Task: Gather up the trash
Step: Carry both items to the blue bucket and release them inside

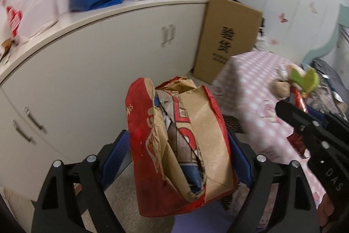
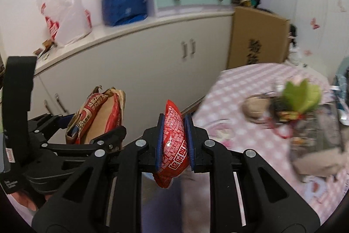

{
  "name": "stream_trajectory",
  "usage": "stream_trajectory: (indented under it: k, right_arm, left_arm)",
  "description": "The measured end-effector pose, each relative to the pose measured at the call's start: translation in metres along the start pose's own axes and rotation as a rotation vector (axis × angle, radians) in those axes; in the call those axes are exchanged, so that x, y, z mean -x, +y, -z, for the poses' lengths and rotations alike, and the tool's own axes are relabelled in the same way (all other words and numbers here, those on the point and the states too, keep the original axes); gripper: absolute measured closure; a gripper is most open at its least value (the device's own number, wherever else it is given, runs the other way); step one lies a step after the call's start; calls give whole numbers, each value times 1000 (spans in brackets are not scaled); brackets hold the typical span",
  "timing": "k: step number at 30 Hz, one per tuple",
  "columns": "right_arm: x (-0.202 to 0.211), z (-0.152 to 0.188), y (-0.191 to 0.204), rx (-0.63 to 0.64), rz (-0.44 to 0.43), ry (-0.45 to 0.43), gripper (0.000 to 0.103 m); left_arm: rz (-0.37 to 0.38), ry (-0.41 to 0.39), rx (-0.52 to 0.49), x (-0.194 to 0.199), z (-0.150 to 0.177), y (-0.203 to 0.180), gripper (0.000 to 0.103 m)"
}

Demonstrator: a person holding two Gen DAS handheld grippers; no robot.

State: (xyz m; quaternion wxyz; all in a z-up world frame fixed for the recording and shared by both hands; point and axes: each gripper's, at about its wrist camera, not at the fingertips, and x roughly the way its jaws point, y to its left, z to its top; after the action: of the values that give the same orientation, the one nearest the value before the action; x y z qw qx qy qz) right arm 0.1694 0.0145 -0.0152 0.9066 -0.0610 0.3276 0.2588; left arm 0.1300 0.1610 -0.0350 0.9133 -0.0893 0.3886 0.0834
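White cabinet doors [image 1: 91, 71] fill the background, with a cardboard box [image 1: 226, 36] leaning at their far end and a pink checked tablecloth [image 1: 257, 84] at 3 o'clock in both views.

Your left gripper [image 1: 178, 152] stands wide, yet it is not empty: its blue pads bear on both sides of a crumpled red-and-brown paper bag [image 1: 181, 145], mouth up, with wrappers showing inside. Treat this bag as the collecting container — that is a judgement from its contents, not a confirmed fact.

Your right gripper [image 2: 174, 141] is narrow, with its pads clamped on a red snack wrapper [image 2: 173, 141] standing on edge between them. From the right wrist view, the paper bag sits at 9 o'clock, near the wrapper but apart from it.

Task status, as far as the frames show:
- One wrapper is picked up but not yet in the bag.
- More litter appears to remain on the table at 3 o'clock — a green leaf-shaped item [image 2: 302, 95], a brownish round object [image 2: 256, 107] and dark packaging beside them. Blur prevents exact identification.

Next step, judged: bring the wrapper over the bag's open mouth and release it there. The mouth is creased and partly folded in, so the wrapper may catch on the rim.
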Motion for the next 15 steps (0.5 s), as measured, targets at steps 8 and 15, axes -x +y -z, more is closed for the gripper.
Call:
stream_trajectory:
  k: [8,15]
  right_arm:
    - [-76,0,30,26,-15,131,84]
    - [-152,17,38,45,51,279,84]
  left_arm:
    - [-71,100,66,-55,4,52,19]
    - [-71,227,95,-129,12,78,18]
